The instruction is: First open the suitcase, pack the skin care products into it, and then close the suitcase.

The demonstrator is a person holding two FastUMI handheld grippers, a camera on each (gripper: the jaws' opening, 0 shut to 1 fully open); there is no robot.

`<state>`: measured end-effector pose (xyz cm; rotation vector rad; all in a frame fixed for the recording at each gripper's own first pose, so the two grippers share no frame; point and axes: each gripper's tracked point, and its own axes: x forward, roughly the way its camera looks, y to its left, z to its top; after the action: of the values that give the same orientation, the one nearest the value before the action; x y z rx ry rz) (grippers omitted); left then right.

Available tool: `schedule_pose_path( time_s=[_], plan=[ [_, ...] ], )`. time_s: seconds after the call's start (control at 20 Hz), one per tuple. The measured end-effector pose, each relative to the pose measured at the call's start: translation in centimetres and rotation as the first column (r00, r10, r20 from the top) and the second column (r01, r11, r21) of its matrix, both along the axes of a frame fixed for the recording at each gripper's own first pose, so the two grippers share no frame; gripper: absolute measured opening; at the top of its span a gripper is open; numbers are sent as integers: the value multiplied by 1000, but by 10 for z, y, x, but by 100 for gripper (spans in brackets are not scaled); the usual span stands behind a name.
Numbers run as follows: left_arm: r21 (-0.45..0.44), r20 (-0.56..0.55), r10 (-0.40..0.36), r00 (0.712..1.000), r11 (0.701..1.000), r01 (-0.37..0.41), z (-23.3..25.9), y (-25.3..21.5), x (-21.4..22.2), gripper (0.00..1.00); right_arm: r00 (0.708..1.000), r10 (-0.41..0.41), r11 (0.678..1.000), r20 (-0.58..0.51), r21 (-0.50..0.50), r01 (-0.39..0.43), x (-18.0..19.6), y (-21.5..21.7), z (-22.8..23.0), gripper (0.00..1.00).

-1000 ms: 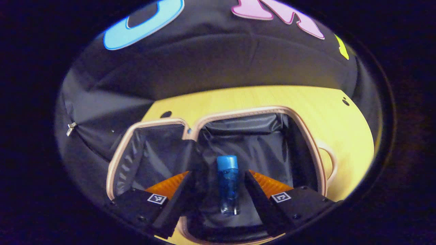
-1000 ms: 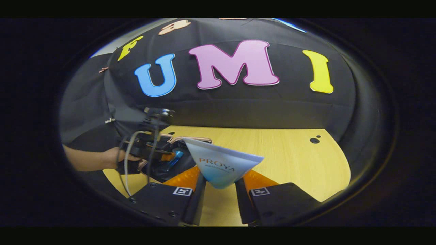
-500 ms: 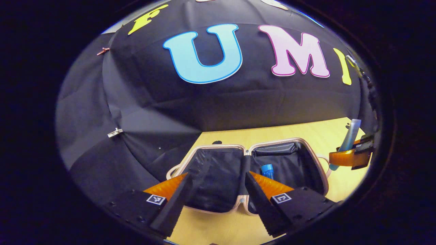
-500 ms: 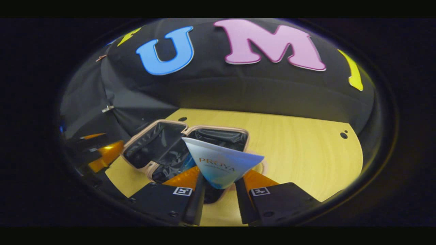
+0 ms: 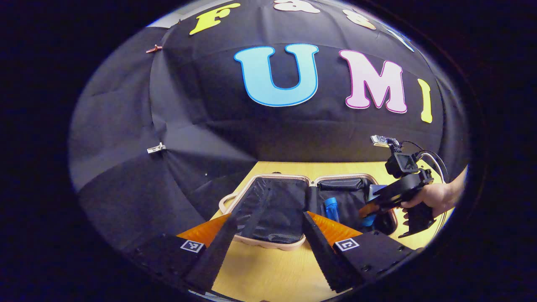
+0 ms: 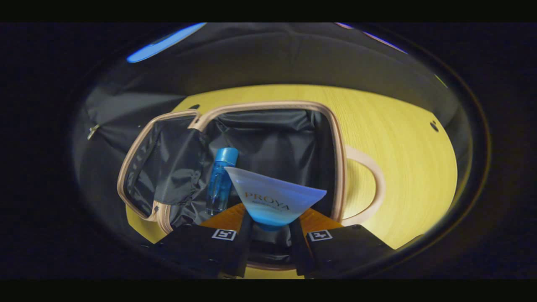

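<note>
Tube held over the open suitcase

The wooden table (image 6: 402, 138) carries the open suitcase (image 6: 335, 138), black-lined, handle (image 6: 375, 184) to its side; a blue bottle (image 6: 220, 180) lies in its right half. The right gripper (image 6: 270, 228) clenches a tube (image 6: 275, 197) above that half, a hand (image 5: 436, 197) holding it. The left gripper (image 5: 266, 228) hangs spread, empty, before the suitcase.
</note>
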<state>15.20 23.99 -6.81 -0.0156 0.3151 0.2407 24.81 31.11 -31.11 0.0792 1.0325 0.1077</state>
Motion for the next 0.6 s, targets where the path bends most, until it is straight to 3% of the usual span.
schedule_pose_path(
  time_s=[0.05,0.1,0.15,0.2,0.25,0.3,0.4,0.45,0.6],
  plan=[
    [1,7,6,1000,1000,-6,-1,5,-4,97,1000,-11,1000,-3,-13,11,4,-2,-5,41],
    [1,14,9,1000,1000,-9,-3,10,-6,97,1000,-18,1000,-8,-17,18,6,-1,-7,55],
    [-2,15,16,1000,1000,-16,-5,15,-8,97,999,-23,1000,-22,-13,23,5,2,-10,47],
    [-5,17,32,999,999,-32,-5,20,-10,97,999,-25,1000,-29,-10,25,3,5,-10,51],
    [-14,26,42,999,999,-41,-5,24,-11,98,999,-34,999,-16,-13,34,5,2,-7,44],
    [-23,34,45,998,999,-44,-6,27,-11,97,999,-39,999,7,-11,39,8,1,-1,54],
    [-41,46,53,998,998,-51,-11,34,-6,97,998,-40,999,56,9,40,9,6,17,60],
    [-50,70,52,996,998,-48,-10,39,0,98,996,-33,999,84,23,31,6,8,28,74],
    [-75,77,69,995,995,-64,-20,65,19,98,974,15,998,224,54,-28,-4,7,77,93]
  ],
)
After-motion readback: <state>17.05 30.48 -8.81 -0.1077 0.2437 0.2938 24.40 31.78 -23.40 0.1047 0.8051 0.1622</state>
